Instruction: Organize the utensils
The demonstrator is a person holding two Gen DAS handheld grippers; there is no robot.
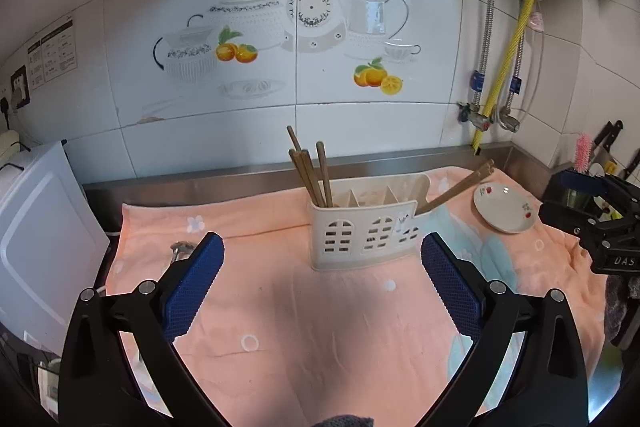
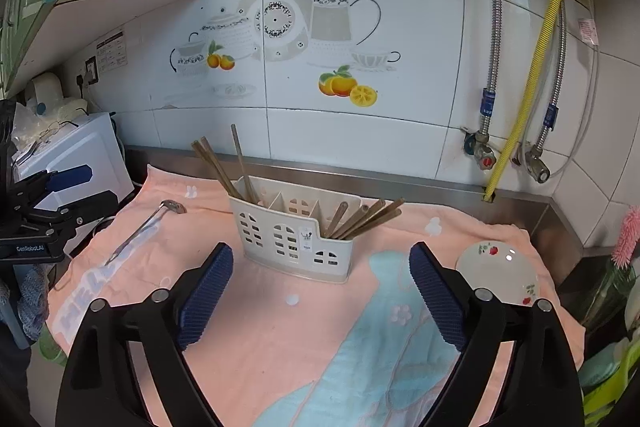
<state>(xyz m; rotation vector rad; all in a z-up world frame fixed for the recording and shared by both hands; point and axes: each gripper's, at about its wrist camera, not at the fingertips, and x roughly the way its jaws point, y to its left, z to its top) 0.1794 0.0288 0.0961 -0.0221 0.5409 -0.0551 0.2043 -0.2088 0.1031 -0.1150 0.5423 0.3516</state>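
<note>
A cream utensil holder (image 1: pixel 362 231) (image 2: pixel 294 233) with several compartments stands on a pink towel (image 1: pixel 304 311) (image 2: pixel 280 311). Wooden chopsticks stand in its left end (image 1: pixel 310 171) (image 2: pixel 224 167) and lean out of its right end (image 1: pixel 460 187) (image 2: pixel 362 219). A metal ladle (image 2: pixel 148 227) lies on the towel left of the holder; only its bowl (image 1: pixel 180 249) shows in the left wrist view. My left gripper (image 1: pixel 322 255) is open and empty in front of the holder. My right gripper (image 2: pixel 320 267) is open and empty in front of it too.
A small white plate (image 1: pixel 505 207) (image 2: pixel 498 277) with red flowers lies on the towel to the right. A white appliance (image 1: pixel 36 239) (image 2: pixel 80 155) stands at the left. Pipes and valves (image 2: pixel 516 151) run down the tiled wall. Knives (image 1: pixel 608 139) stand far right.
</note>
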